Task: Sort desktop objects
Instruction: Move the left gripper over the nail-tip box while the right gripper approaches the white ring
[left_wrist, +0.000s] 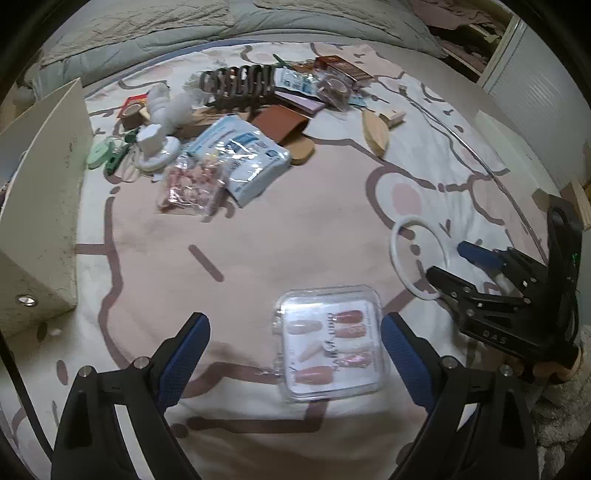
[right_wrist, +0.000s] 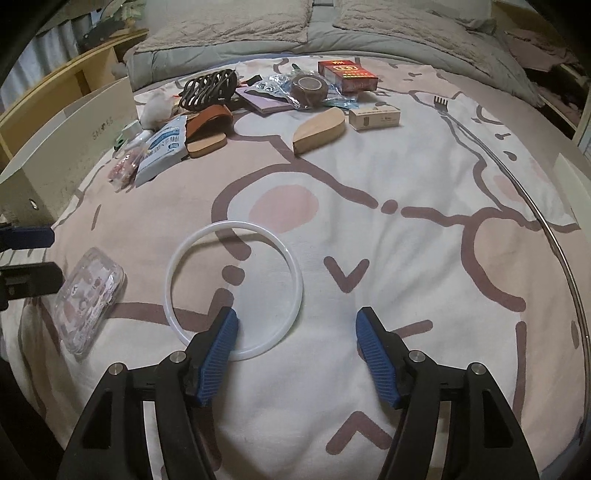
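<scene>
While your left gripper (left_wrist: 295, 354) points down at the patterned bedsheet (left_wrist: 258, 258), its left wrist view shows the jaws spread wide, gripping nothing. A clear nail case (left_wrist: 328, 343) lies flat on the sheet between the two blue pads (left_wrist: 184, 354), nearer the right one; whether it touches that pad you cannot tell. To your right, the right gripper (left_wrist: 452, 264) sits at a white ring (left_wrist: 413, 254), one black fingertip over the ring's rim. Farther up the sheet is the clutter: a tissue pack (left_wrist: 245, 155), a bag of pink beads (left_wrist: 190, 186), a brown hair claw (left_wrist: 240, 83), a white jar (left_wrist: 151, 142). A cream box wall (left_wrist: 44, 206) stands along the left edge.

Right wrist view: your right gripper (right_wrist: 297, 343) is released, jaws apart with nothing clamped. The white ring (right_wrist: 234, 288) lies flat on the sheet; your left pad (right_wrist: 218, 354) overlaps its near rim, the rest of the ring ahead and left of the gap. The nail case (right_wrist: 88, 295) lies well left, just beside the left gripper's tips (right_wrist: 37, 258). Bare sheet (right_wrist: 406, 258) lies ahead; a wooden brush (right_wrist: 321, 129), a small carton (right_wrist: 375, 116) and a red box (right_wrist: 347, 74) are far off. A thin metal rod (right_wrist: 554, 240) curves along the right.
</scene>
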